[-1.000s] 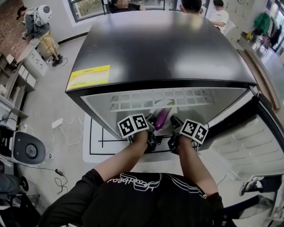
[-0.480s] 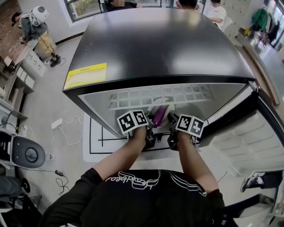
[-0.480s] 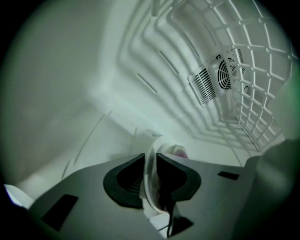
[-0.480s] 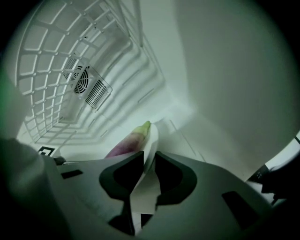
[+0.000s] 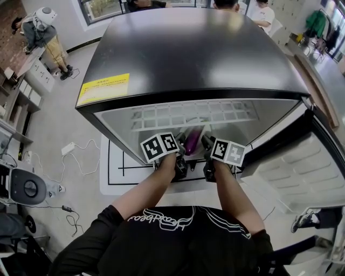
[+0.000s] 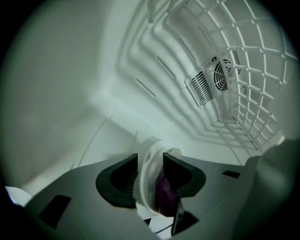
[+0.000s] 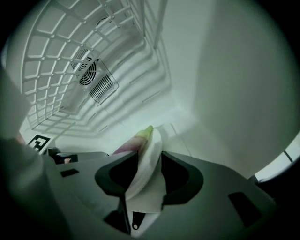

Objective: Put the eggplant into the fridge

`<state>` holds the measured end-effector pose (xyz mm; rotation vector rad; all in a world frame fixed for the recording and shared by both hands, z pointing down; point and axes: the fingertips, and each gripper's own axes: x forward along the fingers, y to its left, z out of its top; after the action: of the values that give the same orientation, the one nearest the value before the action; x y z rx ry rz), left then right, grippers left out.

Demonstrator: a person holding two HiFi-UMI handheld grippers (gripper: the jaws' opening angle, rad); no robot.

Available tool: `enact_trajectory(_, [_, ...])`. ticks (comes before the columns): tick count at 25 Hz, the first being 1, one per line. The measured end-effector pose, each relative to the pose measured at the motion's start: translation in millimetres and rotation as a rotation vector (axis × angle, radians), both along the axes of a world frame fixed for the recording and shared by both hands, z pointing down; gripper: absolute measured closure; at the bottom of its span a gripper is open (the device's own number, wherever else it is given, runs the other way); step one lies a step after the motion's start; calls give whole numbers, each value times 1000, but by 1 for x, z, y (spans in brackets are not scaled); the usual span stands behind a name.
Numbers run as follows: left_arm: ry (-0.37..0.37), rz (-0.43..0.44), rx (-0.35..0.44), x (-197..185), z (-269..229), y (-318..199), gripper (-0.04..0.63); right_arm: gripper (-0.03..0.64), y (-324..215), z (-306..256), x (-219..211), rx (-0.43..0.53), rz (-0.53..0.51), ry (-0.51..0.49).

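Standing on grey floor [image 5: 70, 124], the black fridge [image 5: 194, 54] hangs open.

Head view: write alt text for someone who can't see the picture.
Seen from above, a person reaches a left gripper and a right gripper into an open black fridge, their jaws opening around a white plate carrying a purple eggplant. Other people are beyond the fridge.

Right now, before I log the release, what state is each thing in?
Fridge door: open.
Left gripper: jaws opening, plate rim between them.
Right gripper: jaws opening, plate rim between them.
Eggplant: on the plate, inside the fridge.
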<state>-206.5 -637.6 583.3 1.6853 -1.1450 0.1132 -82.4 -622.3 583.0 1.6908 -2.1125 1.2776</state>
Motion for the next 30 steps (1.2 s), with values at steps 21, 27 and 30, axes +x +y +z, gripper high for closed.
enact_trajectory(21, [-33,143,217,-2,-53,95,445,598,94,-91,-24,364,-278,-130])
enact_trajectory(27, [6,285,399,4,-90,169,588,611,187,-145,-35,538,-528,-271])
enact_trajectory(30, [49,325,464,14,-111,207,588,611,229,-153,-23,575,-563,-210])
